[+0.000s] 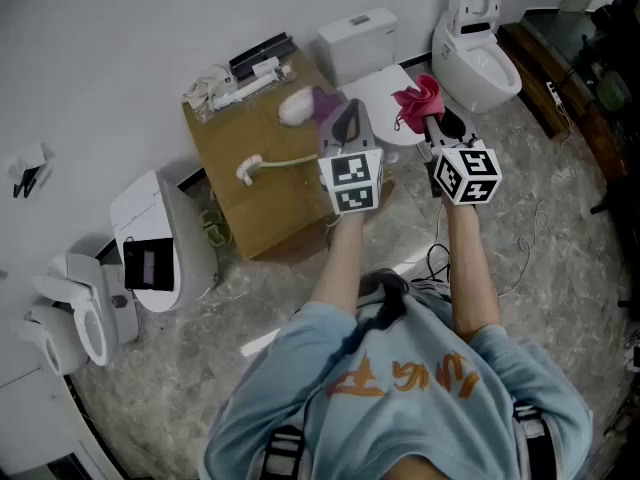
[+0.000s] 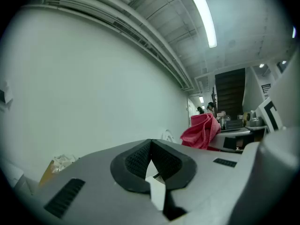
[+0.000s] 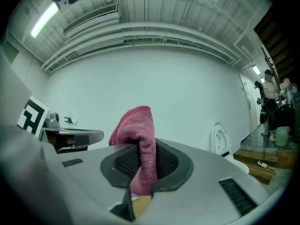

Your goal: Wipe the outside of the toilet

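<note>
A white toilet (image 1: 372, 80) with a closed lid and a cistern stands against the wall, straight ahead. My right gripper (image 1: 432, 118) is shut on a red cloth (image 1: 418, 100), which bunches up above the jaws over the toilet's right side. In the right gripper view the red cloth (image 3: 139, 144) is pinched between the dark pads. My left gripper (image 1: 349, 120) hovers over the toilet's left edge, shut with nothing held; its pads (image 2: 140, 161) meet in the left gripper view, where the red cloth (image 2: 201, 131) shows to the right.
A brown cardboard box (image 1: 260, 183) left of the toilet carries a white toilet brush (image 1: 268, 166), a pinkish-purple item (image 1: 305, 106) and packaging (image 1: 235, 80). Another open toilet (image 1: 478, 43) stands at the right; more toilets (image 1: 150, 243) lie at the left. A cable (image 1: 525, 258) trails on the floor.
</note>
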